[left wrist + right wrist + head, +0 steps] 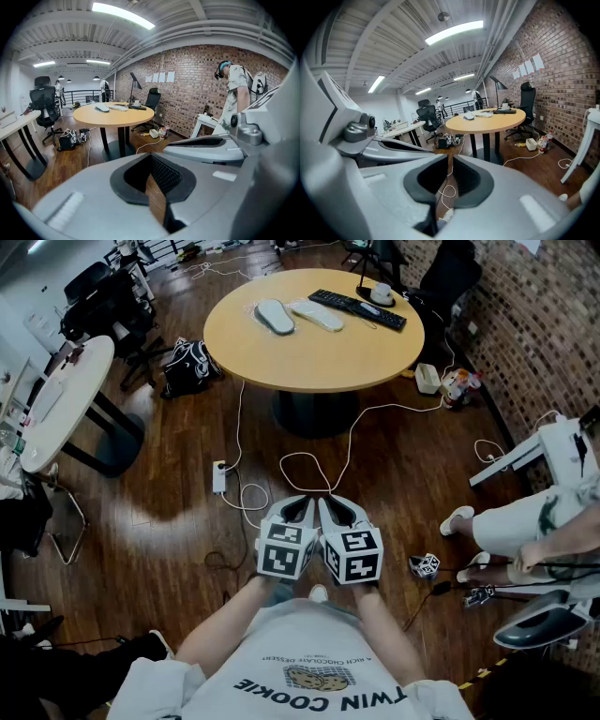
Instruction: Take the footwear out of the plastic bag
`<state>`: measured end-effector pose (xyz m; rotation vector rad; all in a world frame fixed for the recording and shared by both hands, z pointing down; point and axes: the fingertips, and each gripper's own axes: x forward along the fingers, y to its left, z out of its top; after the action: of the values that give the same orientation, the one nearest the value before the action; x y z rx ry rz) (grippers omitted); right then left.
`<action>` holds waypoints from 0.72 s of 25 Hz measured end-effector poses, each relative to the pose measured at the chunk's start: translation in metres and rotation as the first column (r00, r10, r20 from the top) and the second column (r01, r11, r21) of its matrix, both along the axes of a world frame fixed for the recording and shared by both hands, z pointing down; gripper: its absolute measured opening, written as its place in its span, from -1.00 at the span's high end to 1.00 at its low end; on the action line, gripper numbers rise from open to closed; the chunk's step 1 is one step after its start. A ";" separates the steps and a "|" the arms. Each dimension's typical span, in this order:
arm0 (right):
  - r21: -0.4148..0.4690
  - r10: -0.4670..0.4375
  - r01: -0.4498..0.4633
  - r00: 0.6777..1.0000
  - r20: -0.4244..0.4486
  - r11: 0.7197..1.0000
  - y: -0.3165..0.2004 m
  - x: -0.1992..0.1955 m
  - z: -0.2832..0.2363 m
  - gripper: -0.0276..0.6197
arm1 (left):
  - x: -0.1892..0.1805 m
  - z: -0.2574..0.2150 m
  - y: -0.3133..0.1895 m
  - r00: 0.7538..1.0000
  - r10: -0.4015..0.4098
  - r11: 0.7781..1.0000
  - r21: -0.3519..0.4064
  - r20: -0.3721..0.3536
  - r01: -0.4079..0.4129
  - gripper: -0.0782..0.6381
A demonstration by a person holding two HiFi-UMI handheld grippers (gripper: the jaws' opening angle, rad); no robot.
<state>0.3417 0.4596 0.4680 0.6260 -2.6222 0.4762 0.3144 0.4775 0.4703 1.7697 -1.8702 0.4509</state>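
Two pieces of light footwear lie side by side on the far part of the round wooden table [309, 357]: a grey one [275, 316] and a paler one [317, 314] that looks wrapped in clear plastic. They show small in the left gripper view [110, 107] and the right gripper view [478, 115]. My left gripper [298, 503] and right gripper [330, 505] are held together near my chest, well short of the table. Both are shut on nothing, with a thin slit between the jaws [153, 180] [448, 174].
A black keyboard [357, 308] and a white cup [382, 292] sit on the table's right side. Cables and a power strip [218, 476] cross the wooden floor. A black bag [190, 365] lies left of the table. A white table [56, 399] stands left; a person's legs [520, 521] are at right.
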 end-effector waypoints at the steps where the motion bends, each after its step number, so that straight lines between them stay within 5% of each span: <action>1: 0.000 0.001 -0.001 1.000 -0.002 1.000 -0.007 -0.006 0.004 0.82 | -0.006 0.005 -0.007 1.000 0.001 1.000 -0.004 -0.005 -0.001 0.77; 18: -0.026 0.114 -0.116 0.991 -0.067 0.993 -0.150 -0.162 0.025 0.82 | -0.166 0.027 -0.153 0.992 0.110 0.993 -0.034 -0.070 -0.112 0.76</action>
<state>0.1793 0.3097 0.4927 0.7730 -2.5225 0.5187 0.1488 0.3243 0.4975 1.8469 -1.7122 0.4579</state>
